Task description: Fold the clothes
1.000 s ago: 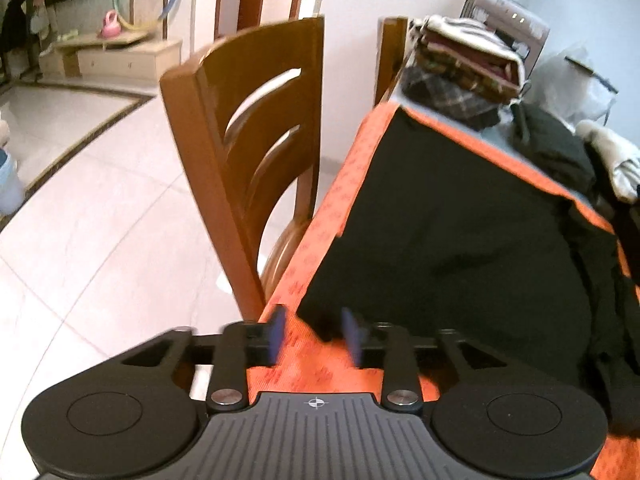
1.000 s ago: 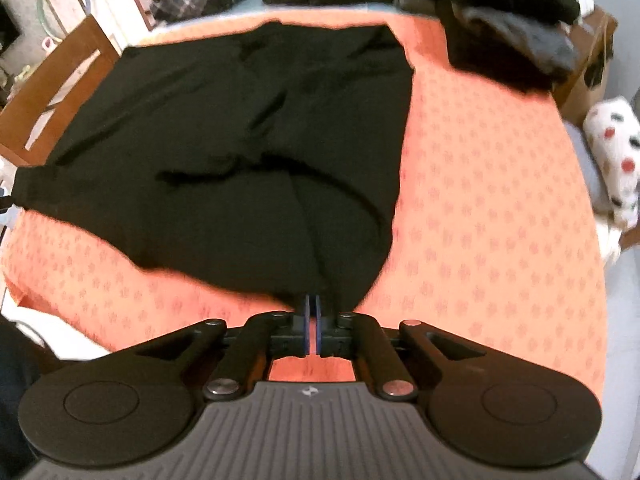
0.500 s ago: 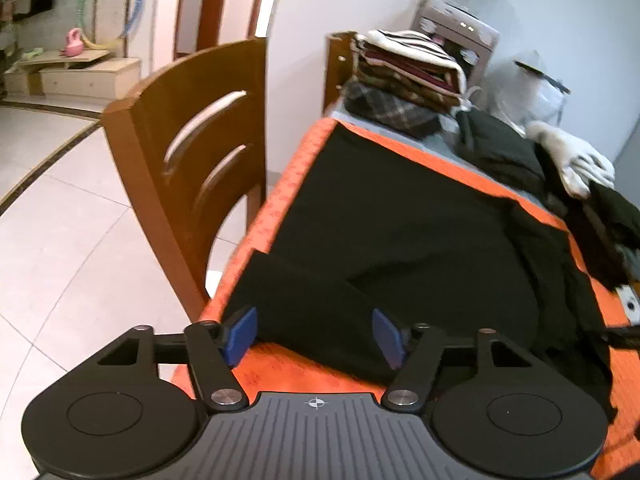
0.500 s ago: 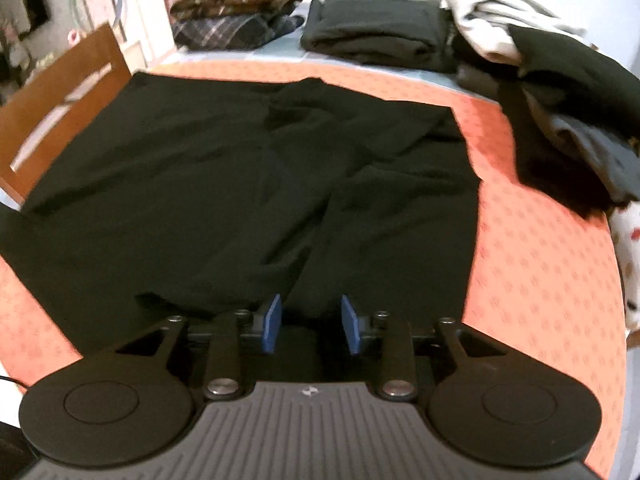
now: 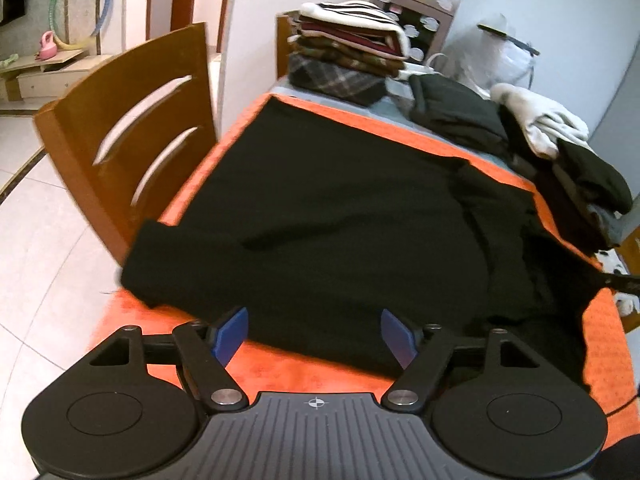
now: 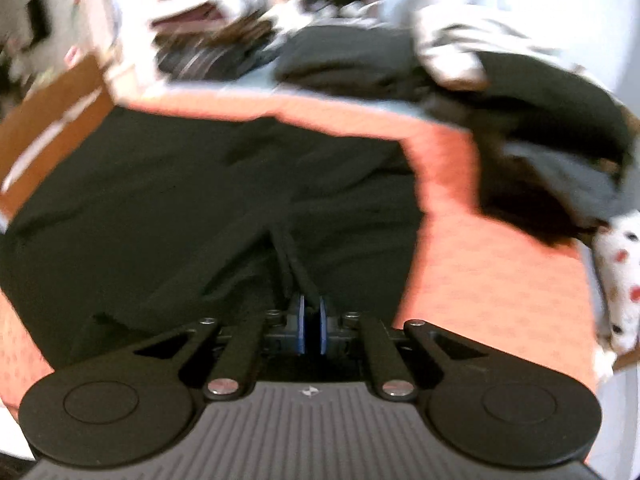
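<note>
Black garment (image 5: 340,216) lies spread on the orange tablecloth (image 5: 132,312), its near hem just ahead of the left gripper (image 5: 314,336), whose jaws have just been opening, nothing between them. Right gripper (image 6: 310,320) has just clamped shut on a fold of that garment's near edge, cloth stretching away beyond.

An orange-covered table (image 5: 328,376) carries a spread black garment (image 5: 340,216), folded stacks (image 5: 348,60) and heaped clothes (image 5: 560,148).

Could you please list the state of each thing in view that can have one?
Black garment: spread on the table, partly folded, rumpled.
Left gripper: open, jaws just widened, holding nothing.
Right gripper: shut on a fold of the black garment, having just closed.
Stack of clothes: folded, at the far corner.
</note>
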